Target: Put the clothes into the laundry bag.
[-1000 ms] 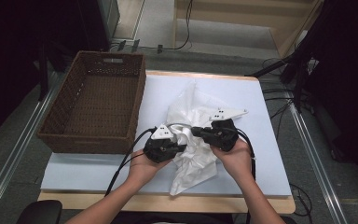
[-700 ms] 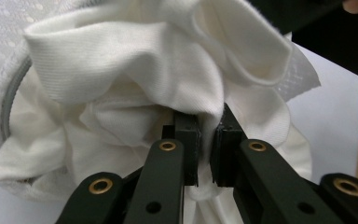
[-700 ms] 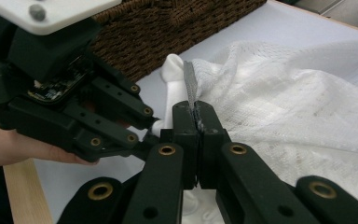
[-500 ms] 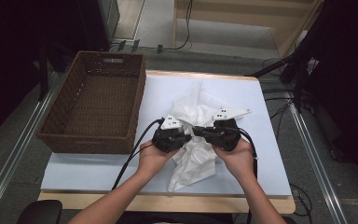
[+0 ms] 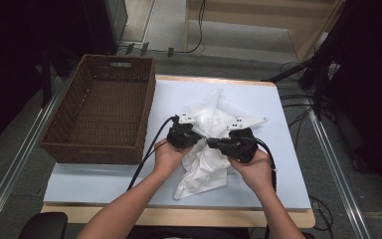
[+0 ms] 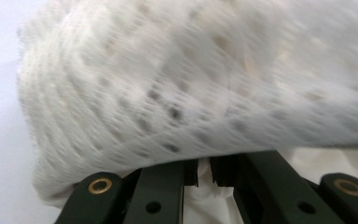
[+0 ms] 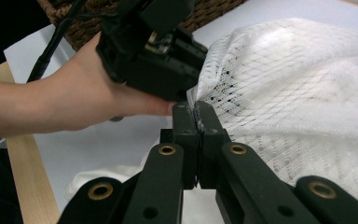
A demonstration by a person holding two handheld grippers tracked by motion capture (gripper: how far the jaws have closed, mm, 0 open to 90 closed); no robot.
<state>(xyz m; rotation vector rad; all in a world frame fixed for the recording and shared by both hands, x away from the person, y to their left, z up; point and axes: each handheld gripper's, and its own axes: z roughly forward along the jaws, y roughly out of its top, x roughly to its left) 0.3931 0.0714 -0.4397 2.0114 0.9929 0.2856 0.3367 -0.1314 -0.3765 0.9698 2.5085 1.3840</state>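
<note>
so the left gripper (image 5: 199, 142) has slid in toward the right gripper (image 5: 214, 143), both jaws clamped on the white mesh cloth (image 5: 206, 164), looks like it's getting folded.

Both forearms reach in from the near edge, hands side by side. The left gripper (image 5: 199, 141) points toward the right gripper (image 5: 212, 143), tips nearly meeting. Both pairs of jaws are closed.

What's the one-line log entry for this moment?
left gripper: shut on white mesh cloth | right gripper: shut on cloth | brown wicker basket: empty
</note>
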